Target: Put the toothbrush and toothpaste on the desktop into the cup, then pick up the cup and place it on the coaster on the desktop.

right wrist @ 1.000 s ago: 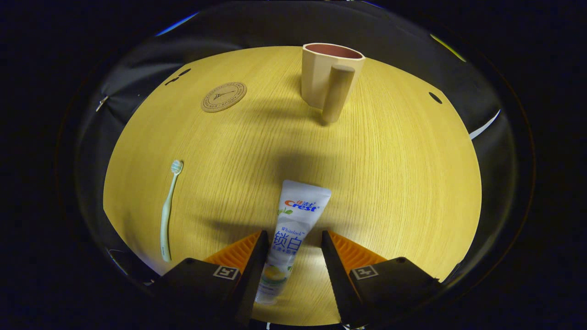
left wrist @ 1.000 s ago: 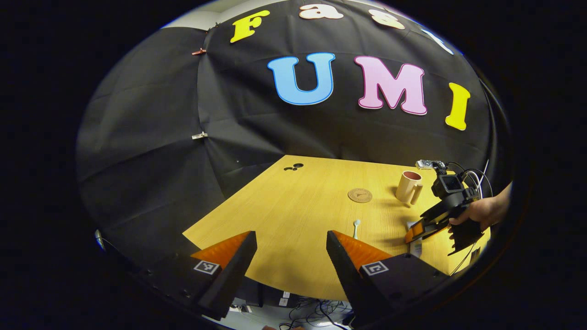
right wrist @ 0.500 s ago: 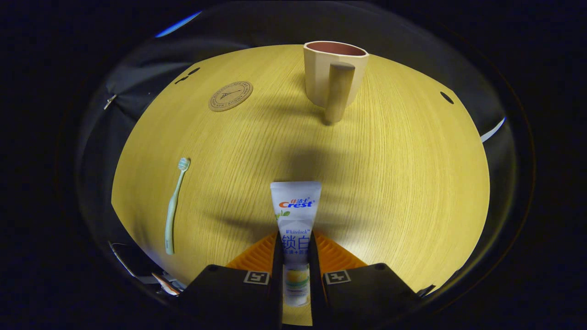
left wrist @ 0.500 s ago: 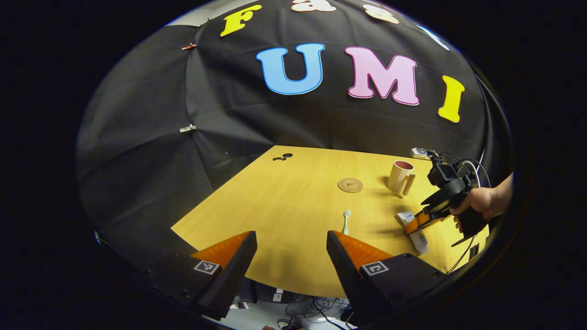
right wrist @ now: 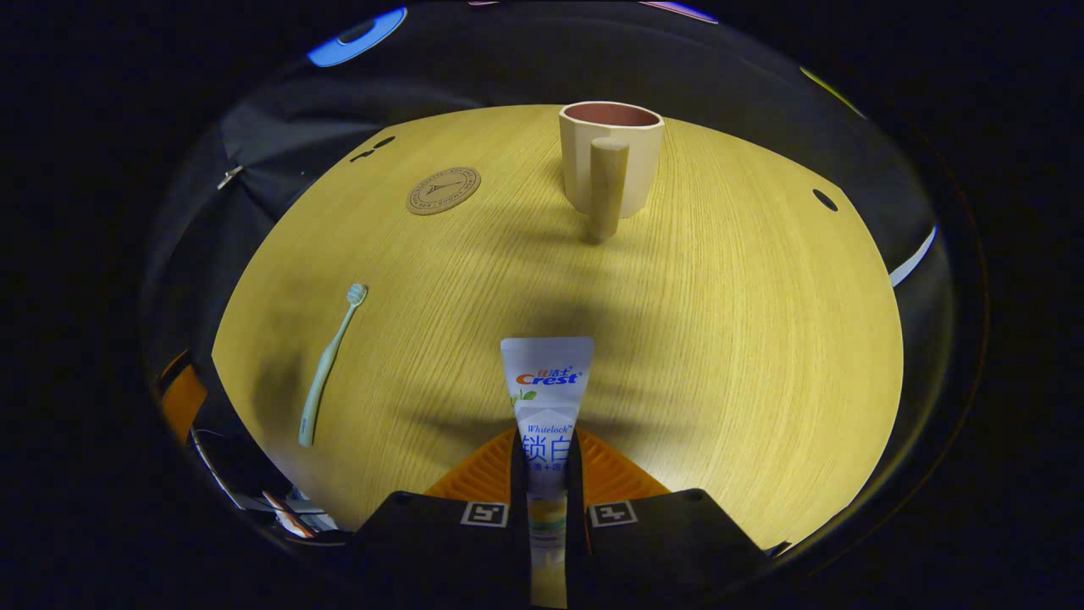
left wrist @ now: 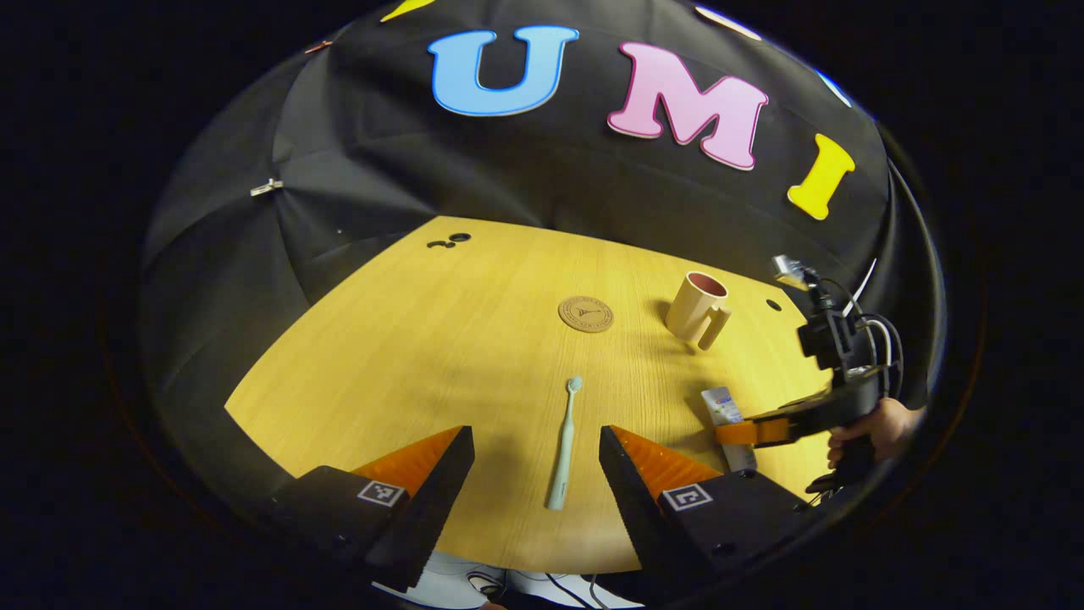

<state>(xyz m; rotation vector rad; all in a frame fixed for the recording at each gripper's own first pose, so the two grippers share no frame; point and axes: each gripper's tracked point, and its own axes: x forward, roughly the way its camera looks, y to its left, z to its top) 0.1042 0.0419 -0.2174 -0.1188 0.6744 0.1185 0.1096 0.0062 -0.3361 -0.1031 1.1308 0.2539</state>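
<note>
The toothpaste tube point(right wrist: 546, 398) was clamped between the two fingers of the right gripper point(right wrist: 546, 462), which pressed on its lower half from both sides; its flat crimped end pointed forward, away from the gripper, over the wooden desktop point(right wrist: 745, 339). Straight ahead of that gripper, well beyond the tube's end, the beige cup point(right wrist: 610, 165) stood upright with its handle turned toward the camera. The round cork coaster point(right wrist: 443, 190) lay ahead and to the gripper's left, apart from the cup. The pale green toothbrush point(right wrist: 330, 366) lay flat on the desktop well off to the gripper's left, bristle head pointing away.

In the left gripper view, the left gripper point(left wrist: 536, 453) had its fingers spread wide apart, holding nothing. The toothbrush point(left wrist: 564, 445) lay on the desktop point(left wrist: 406, 339) just ahead, in line with the gap between the fingers, head farthest away. Beyond it were the coaster point(left wrist: 586, 313) and, to its right, the cup point(left wrist: 699, 309). Far to the right, a hand point(left wrist: 872, 428) held the right gripper point(left wrist: 745, 432) closed on the toothpaste tube point(left wrist: 727, 411).
</note>
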